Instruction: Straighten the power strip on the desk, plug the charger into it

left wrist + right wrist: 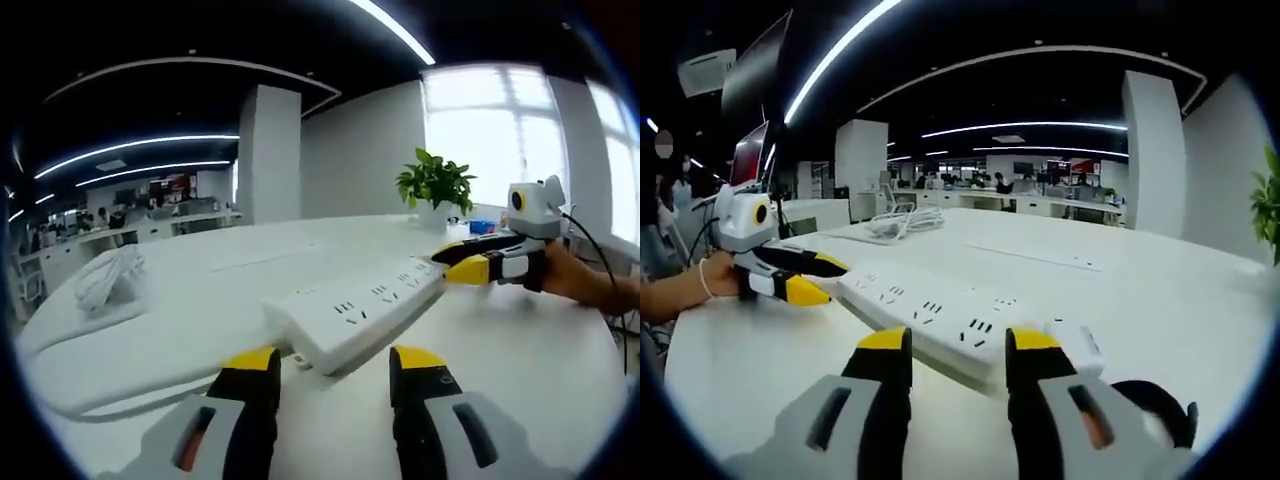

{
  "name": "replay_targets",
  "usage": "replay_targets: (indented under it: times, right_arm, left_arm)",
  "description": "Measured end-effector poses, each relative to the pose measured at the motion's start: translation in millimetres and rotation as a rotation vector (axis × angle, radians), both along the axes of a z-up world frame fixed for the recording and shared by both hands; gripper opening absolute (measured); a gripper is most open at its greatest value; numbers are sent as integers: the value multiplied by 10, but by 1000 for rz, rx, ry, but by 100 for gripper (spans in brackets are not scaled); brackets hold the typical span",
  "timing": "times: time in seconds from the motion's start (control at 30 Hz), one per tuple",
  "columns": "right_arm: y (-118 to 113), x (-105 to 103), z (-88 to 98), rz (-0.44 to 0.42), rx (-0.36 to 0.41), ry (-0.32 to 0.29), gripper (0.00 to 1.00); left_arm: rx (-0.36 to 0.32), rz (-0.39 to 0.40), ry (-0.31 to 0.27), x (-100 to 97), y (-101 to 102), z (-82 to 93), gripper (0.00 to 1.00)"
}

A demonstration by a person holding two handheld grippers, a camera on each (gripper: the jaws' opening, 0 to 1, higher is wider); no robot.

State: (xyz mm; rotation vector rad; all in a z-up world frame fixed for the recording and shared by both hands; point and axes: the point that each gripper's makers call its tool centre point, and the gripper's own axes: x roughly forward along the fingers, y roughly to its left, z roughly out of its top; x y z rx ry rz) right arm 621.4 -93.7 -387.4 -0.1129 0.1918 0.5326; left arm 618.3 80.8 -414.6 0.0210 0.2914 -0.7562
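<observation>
In the left gripper view, our left gripper point(332, 368) stands at the near end of the power strip point(360, 308), its two yellow-tipped jaws parted to about the strip's width. The jaws sit either side of that end, though we cannot tell whether they press on it or only flank it. The white strip lies flat on the white desk point(520, 360) and runs away from us to the right. At its far end we see the right gripper point(462, 262), held in a person's hand point(575, 278), with its jaws around that end. Left of the strip a thick white cable point(110, 278) lies coiled on the desk. Farther back a potted plant point(435, 185) stands near the bright window point(500, 130).

In the right gripper view, the right gripper point(958, 355) likewise brackets the strip's point(930, 315) near end, jaws parted to its width, and again we cannot tell if they are pressing it. Just right of that end lies a white charger point(1078, 345), with a black cable point(1155, 405) looped beside it. At the strip's far end the left gripper point(818, 280) has its jaws around it. Beyond, a coil of white cable point(902, 222) lies on the desk point(1120, 290).
</observation>
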Motion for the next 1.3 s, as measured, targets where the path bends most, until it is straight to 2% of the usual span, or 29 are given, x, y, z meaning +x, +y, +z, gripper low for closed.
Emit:
replay_targets:
  times: [0.2,0.3,0.43,0.47,0.57,0.67,0.73,0.77,0.83,0.9,0.97,1.07,1.2,1.3]
  right_arm:
    - [58,-36,26,26,-7,-9,40]
    - [95,-98,61,58,-8,2,42]
    - [184,-209,166,131,38,19,49]
    - [206,-238,258,141,80,0,50]
    - [196,-304,368,144,143,-13,50]
    - [193,-404,415,169,148,-24,51]
    - [182,-459,417,176,149,-31,51]
    - [176,-502,415,179,158,-35,51]
    - [165,-550,420,188,168,-34,51]
    - [167,-627,435,193,171,-39,52]
    - [128,-691,460,195,169,-50,52]
    - [91,-794,453,202,153,-56,52]
    - [-1,-912,428,206,122,-49,52]
    - [-97,-964,456,199,78,-75,52]
  left_arm:
    - [-25,21,-34,-66,69,82,46]
    - [8,11,-49,-139,77,85,50]
    - [42,-15,-78,-272,66,156,56]
    - [37,-19,-86,-292,61,179,56]
    - [-21,-39,-113,-383,-3,328,58]
    - [-59,-42,-141,-508,-61,426,59]
    - [-31,-48,-141,-589,-101,408,60]
    - [30,-24,-159,-610,-82,371,62]
    - [100,-7,-204,-661,-95,356,66]
    - [126,-3,-194,-733,-127,331,69]
    - [118,3,-170,-804,-145,337,70]
    - [55,2,-109,-934,-174,358,70]
    - [42,9,-99,-1052,-143,378,70]
    - [58,37,-100,-1107,-91,347,70]
